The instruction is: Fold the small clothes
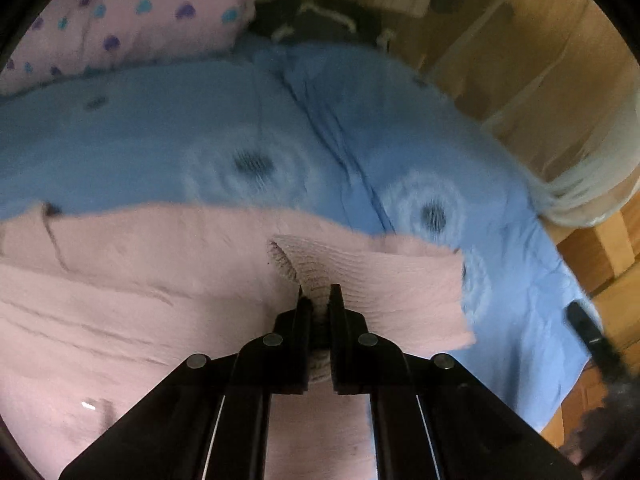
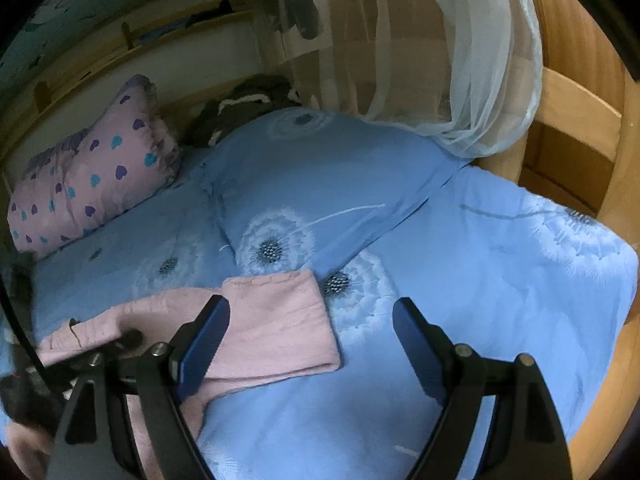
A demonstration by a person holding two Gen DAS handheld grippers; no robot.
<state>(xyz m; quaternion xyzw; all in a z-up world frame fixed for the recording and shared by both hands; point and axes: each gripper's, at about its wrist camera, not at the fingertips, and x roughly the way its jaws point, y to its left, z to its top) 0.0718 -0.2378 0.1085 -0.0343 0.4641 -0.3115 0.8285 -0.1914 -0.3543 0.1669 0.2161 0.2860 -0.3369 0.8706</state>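
A pink knit garment (image 1: 152,288) lies on the blue bed cover (image 1: 200,128). My left gripper (image 1: 318,292) is shut on a ribbed fold of it and holds that fold lifted above the rest of the garment. In the right wrist view the same pink garment (image 2: 276,328) lies with a folded flap on the blue cover (image 2: 460,280). My right gripper (image 2: 312,312) is open and empty, its left finger over the flap and its right finger over bare cover. The left gripper (image 2: 100,356) shows dimly at the left edge.
A pink pillow with hearts (image 2: 88,184) and a blue pillow (image 2: 320,176) lie at the head of the bed. Dark clothing (image 2: 244,104) is piled behind them. A white net curtain (image 2: 480,80) hangs by the wooden bed frame (image 2: 576,128) on the right.
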